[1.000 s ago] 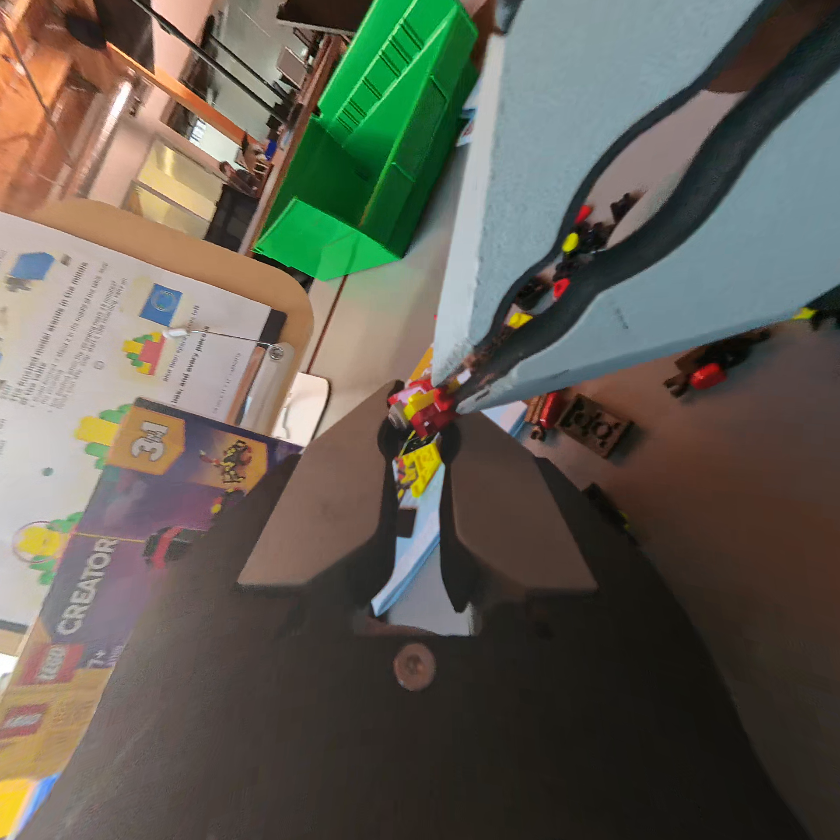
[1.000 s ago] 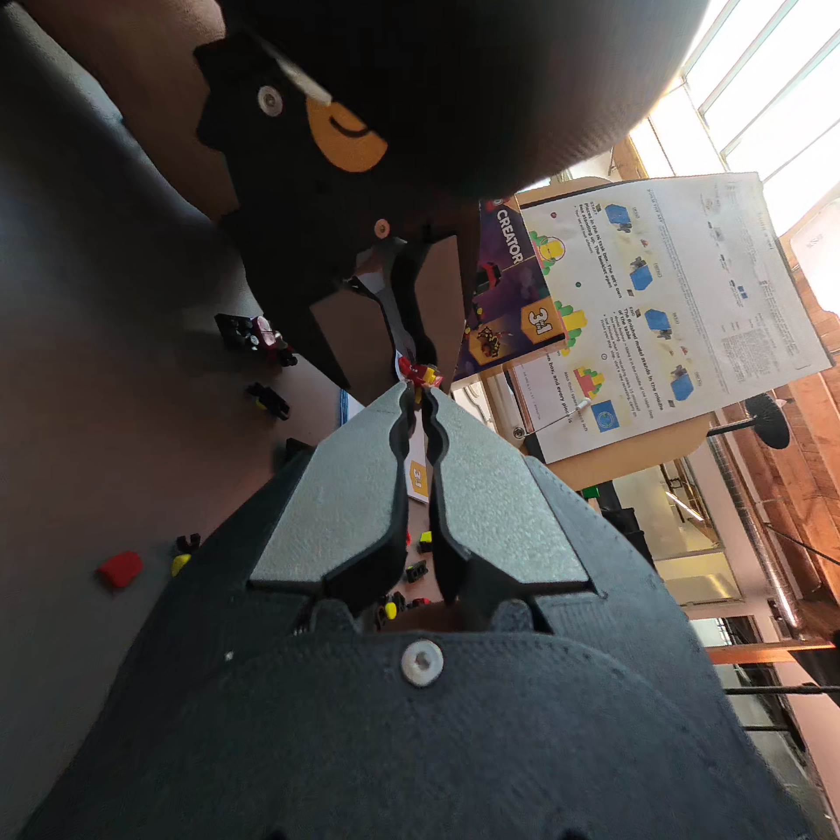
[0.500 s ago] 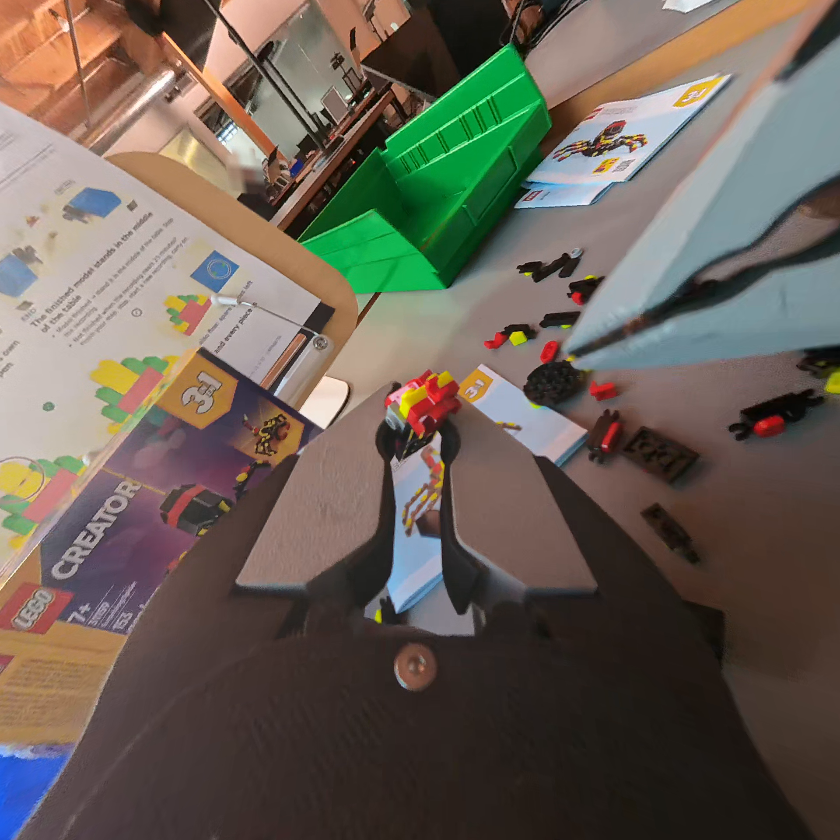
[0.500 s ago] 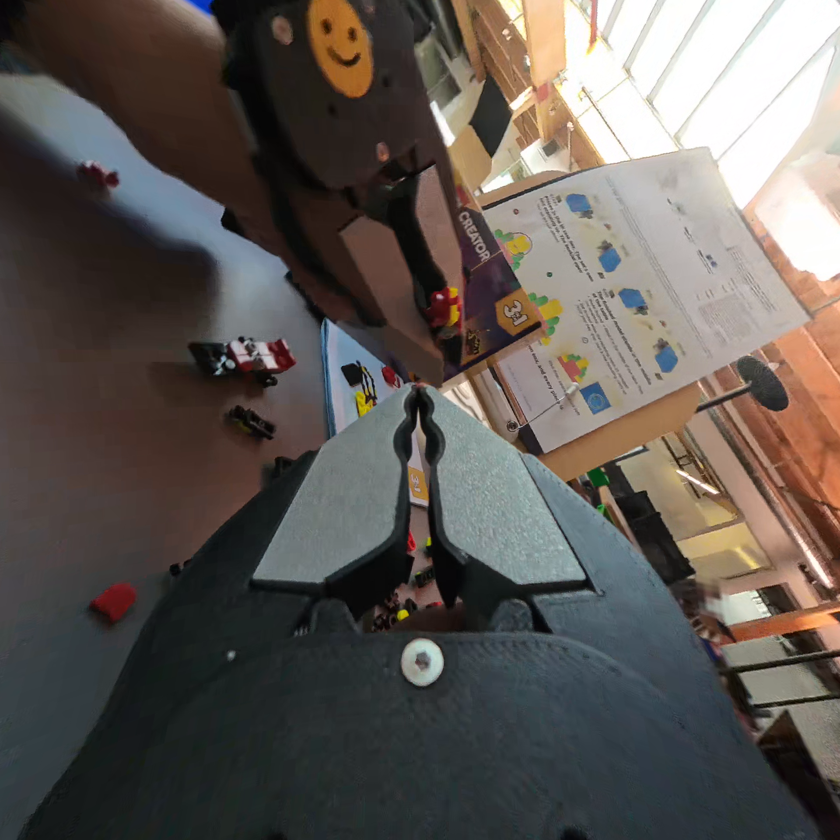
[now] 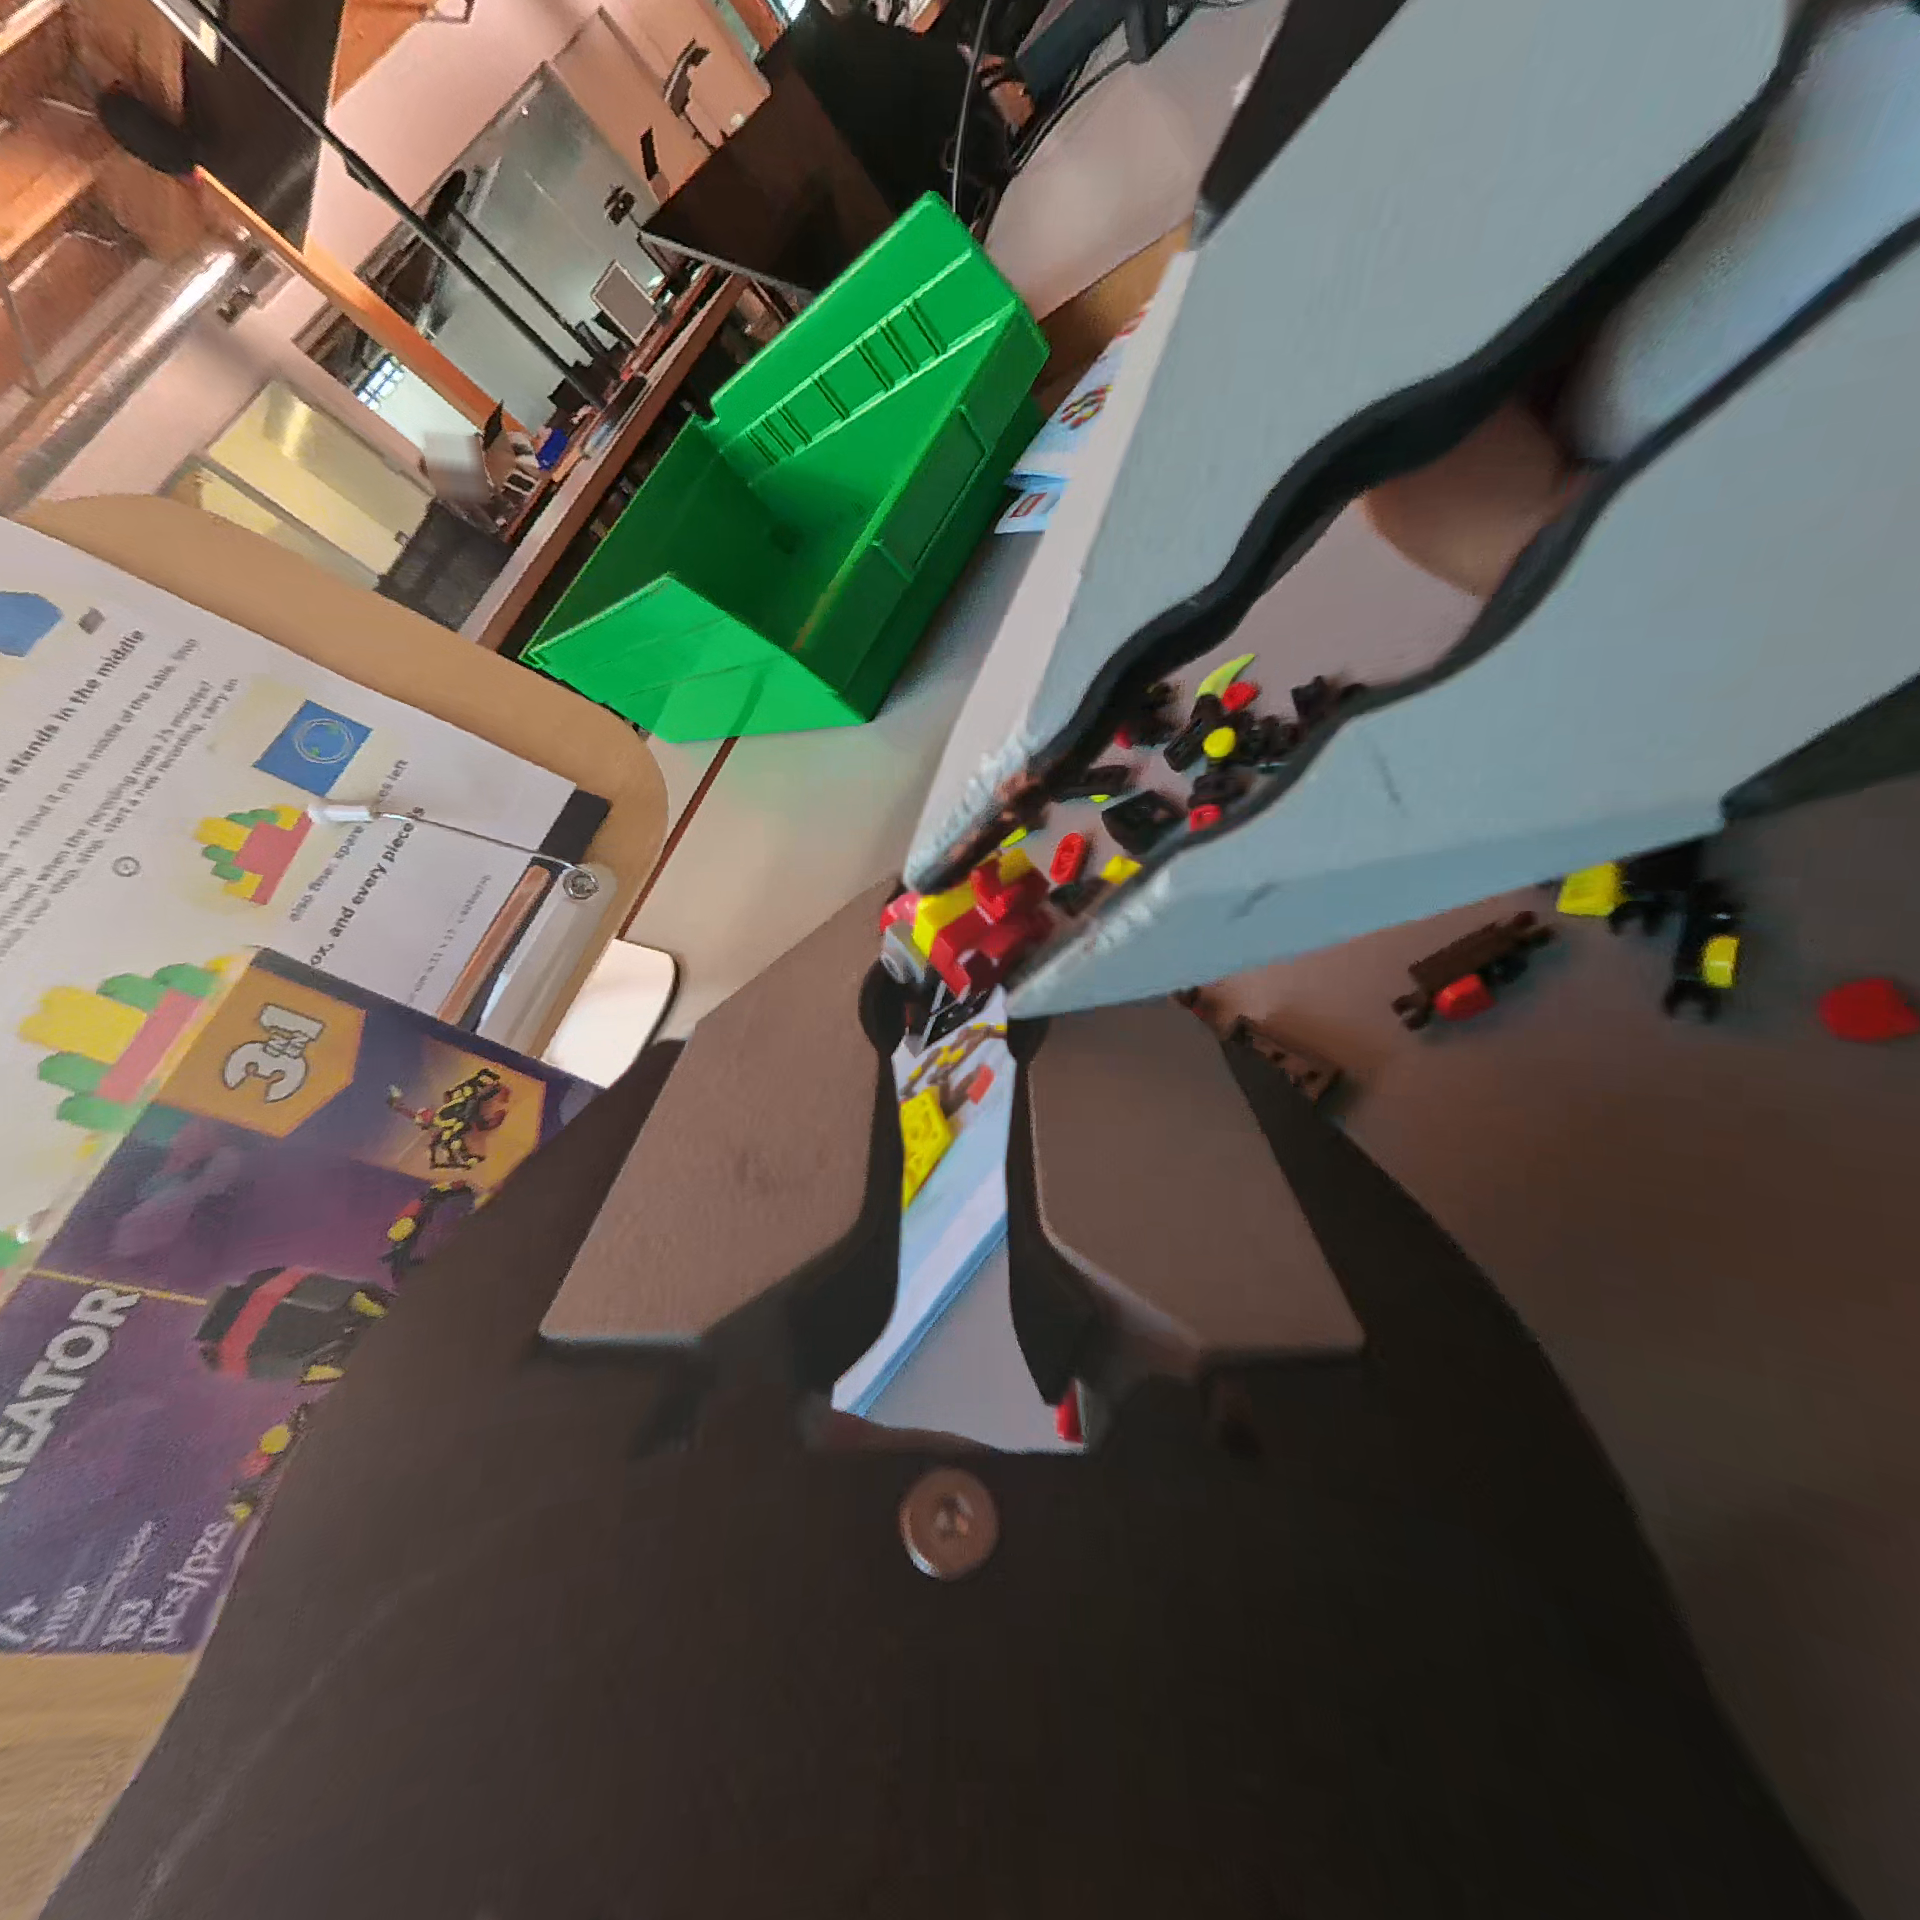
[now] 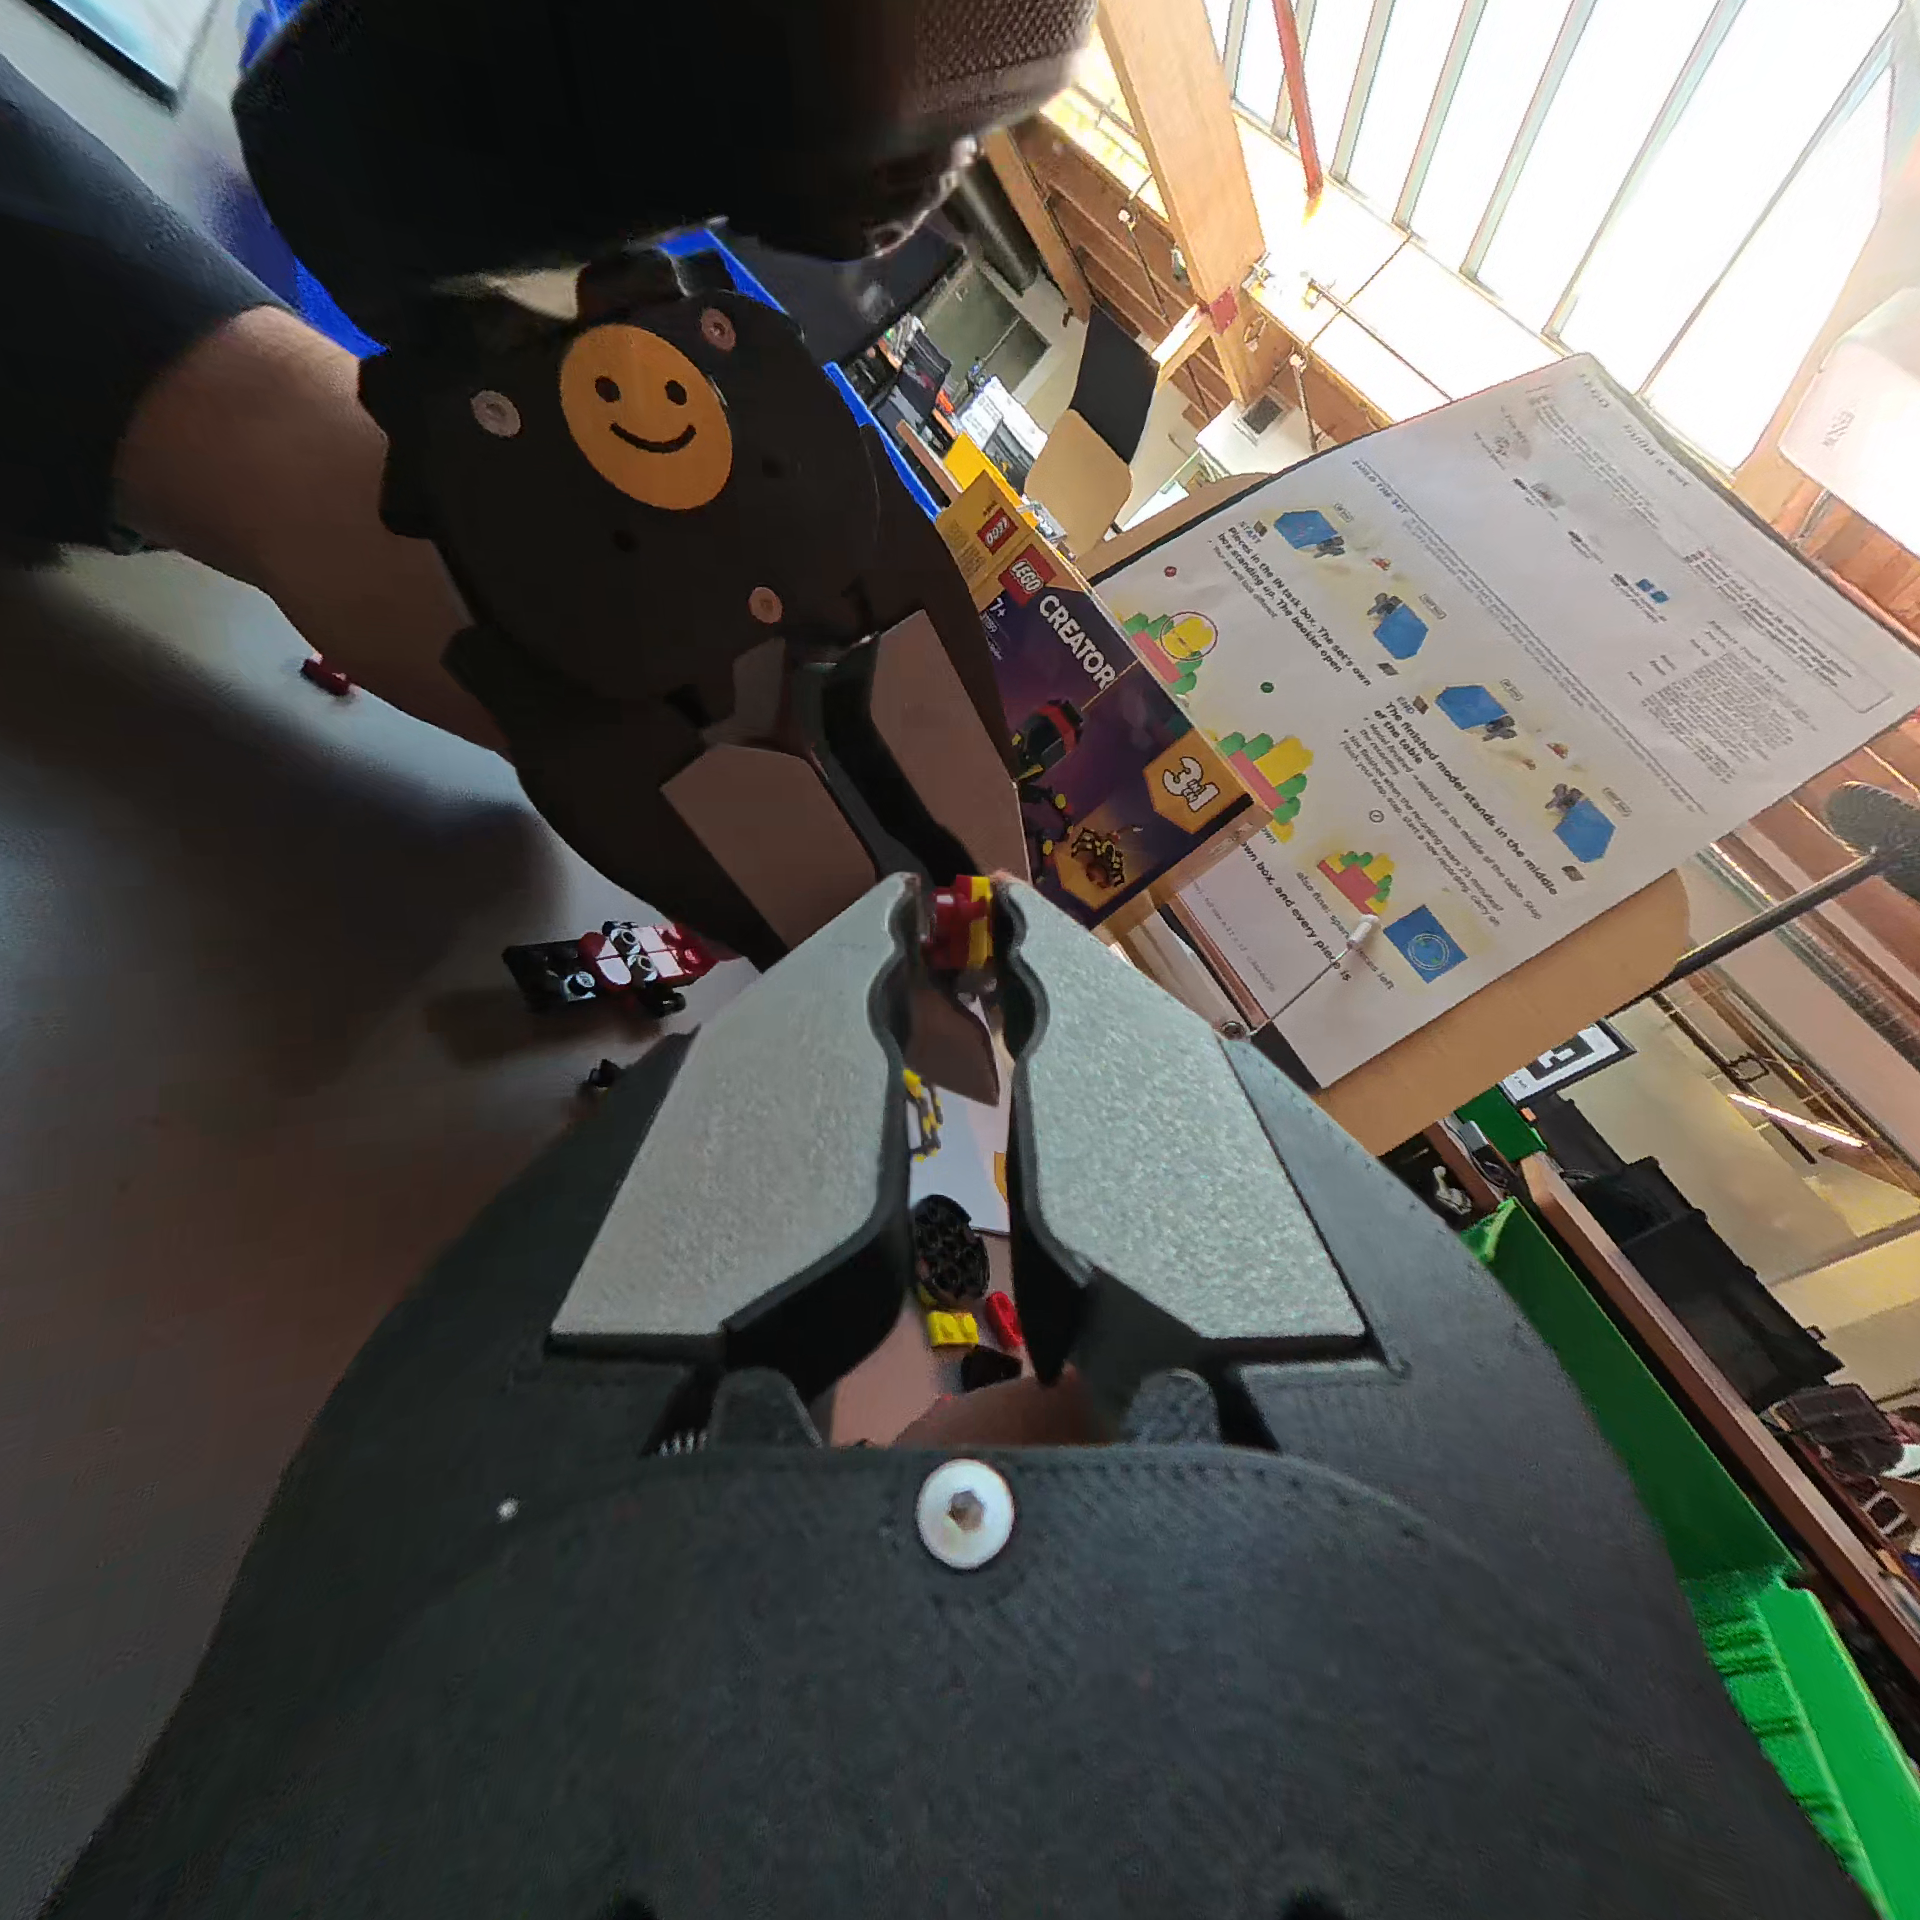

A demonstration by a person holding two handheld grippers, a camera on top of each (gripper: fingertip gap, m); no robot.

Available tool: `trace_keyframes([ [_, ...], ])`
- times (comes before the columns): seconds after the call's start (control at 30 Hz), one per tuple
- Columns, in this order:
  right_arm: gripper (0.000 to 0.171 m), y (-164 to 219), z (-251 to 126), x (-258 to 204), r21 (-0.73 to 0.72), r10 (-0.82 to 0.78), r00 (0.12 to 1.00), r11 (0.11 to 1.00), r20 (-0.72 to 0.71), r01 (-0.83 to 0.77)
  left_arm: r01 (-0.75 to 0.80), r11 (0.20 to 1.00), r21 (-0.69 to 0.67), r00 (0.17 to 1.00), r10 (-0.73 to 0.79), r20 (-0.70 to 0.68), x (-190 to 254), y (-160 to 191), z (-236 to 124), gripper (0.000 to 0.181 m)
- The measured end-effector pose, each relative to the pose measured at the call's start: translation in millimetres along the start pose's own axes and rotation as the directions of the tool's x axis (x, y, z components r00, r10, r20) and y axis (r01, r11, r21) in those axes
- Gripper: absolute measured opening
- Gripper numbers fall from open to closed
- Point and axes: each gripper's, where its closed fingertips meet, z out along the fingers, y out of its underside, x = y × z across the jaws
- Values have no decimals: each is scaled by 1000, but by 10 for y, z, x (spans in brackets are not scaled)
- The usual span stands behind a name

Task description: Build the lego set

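**Red-and-yellow assembly gripped from both sides above a grey tabletop**

Grey tabletop (image 5: 1558,1195), strewn with loose bricks, is seen beneath both grippers, with a workshop of benches and tall windows behind. A small red-and-yellow lego assembly (image 5: 977,920) is clamped at the tips of the left gripper (image 5: 951,997), whose brown-faced fingers (image 5: 727,1174) are drawn narrow around it. The same assembly (image 6: 961,920) is met from the opposite side by the right gripper (image 6: 958,914), whose grey-faced fingers (image 6: 769,1132) are closed to a slim gap with their tips pressed against the piece. The assembly is thus held off the table between the two tools.

Just below the tips, an open instruction booklet (image 5: 940,1216) is laid flat on the table. Small black, red and yellow pieces (image 5: 1195,758) are scattered beyond it, and a red curved brick (image 5: 1865,1008) lies apart to the right. In the right wrist view, a partly built black-and-red block (image 6: 613,966) is seen resting on the table beside the left gripper, whose body carries an orange smiley disc (image 6: 644,416) and is held by a person's forearm (image 6: 260,457).

A purple set box (image 5: 260,1247) is propped upright at the left, against a clipboard with a printed instruction sheet (image 5: 208,810). A green plastic bin (image 5: 821,520) is placed farther back on the table.
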Motion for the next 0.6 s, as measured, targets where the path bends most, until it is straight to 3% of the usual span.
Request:
trace_keyframes([
  [0.3,7,-30,32,18,58,50,999,997,11,-51,114,993,3,991,-113,-72,36,-8,-17,11],
  [0.43,6,29,10,11,-47,-153,988,987,17,153,128,990,-66,985,-135,-108,94,38,7,12],
  [0.5,5,51,1,6,-105,-352,936,932,-32,347,237,967,-90,950,-250,-187,174,33,27,12],
  [0.6,5,112,-8,-57,-134,-395,918,910,11,393,346,919,-188,870,-389,-302,347,108,7,12],
])
